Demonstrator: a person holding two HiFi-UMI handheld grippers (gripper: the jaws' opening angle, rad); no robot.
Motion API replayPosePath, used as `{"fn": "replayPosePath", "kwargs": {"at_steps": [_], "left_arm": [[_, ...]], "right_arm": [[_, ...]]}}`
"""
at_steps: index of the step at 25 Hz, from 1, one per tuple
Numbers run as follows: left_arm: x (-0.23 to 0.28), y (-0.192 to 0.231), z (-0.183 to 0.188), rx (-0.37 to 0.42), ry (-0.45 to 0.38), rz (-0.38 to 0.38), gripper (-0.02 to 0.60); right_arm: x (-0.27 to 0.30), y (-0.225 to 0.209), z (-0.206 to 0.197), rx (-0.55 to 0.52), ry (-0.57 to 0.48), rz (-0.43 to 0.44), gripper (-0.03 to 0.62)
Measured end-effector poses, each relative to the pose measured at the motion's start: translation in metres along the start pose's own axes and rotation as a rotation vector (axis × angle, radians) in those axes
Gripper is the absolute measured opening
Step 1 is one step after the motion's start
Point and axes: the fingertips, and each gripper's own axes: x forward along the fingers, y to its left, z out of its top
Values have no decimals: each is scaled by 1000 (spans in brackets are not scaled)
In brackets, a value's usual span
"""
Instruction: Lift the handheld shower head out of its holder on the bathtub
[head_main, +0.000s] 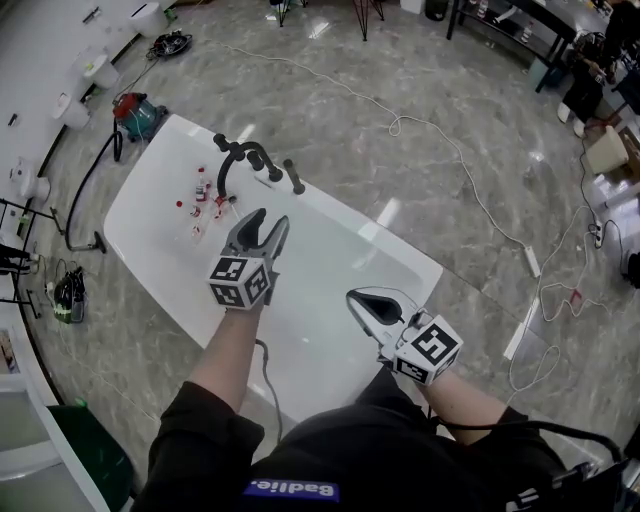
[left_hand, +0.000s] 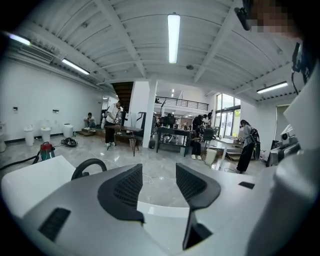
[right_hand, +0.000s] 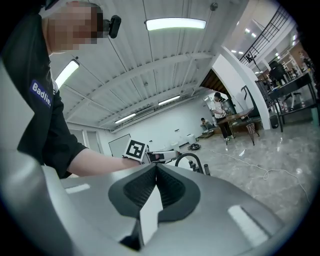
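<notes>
A white bathtub (head_main: 150, 215) fills the middle of the head view. On its far rim stands a black tap set: an arched spout (head_main: 238, 158) and short upright pieces, the rightmost a black stick that looks like the handheld shower head (head_main: 294, 177) in its holder. My left gripper (head_main: 268, 224) hovers over the tub a little short of the tap set, open, with nothing between its fingers. In the left gripper view (left_hand: 159, 176) the arched spout (left_hand: 89, 167) shows at left. My right gripper (head_main: 363, 300) is shut and empty near the tub's near rim; its own view (right_hand: 156, 171) shows the spout (right_hand: 189, 160).
Small red and white items (head_main: 205, 200) lie on the tub rim next to the taps. A red and teal vacuum cleaner (head_main: 138, 115) stands beyond the tub's left end. A white cable (head_main: 450, 150) and power strip (head_main: 532, 262) lie on the marble floor. Tables and people stand far off.
</notes>
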Motion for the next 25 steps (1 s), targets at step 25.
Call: {"fn": "replayPosePath", "kwargs": {"at_steps": [25], "left_arm": [[189,111,-92,-73,220,142,212]], "right_arm": [[26,-94,-12,78,-3,-31,0]]}}
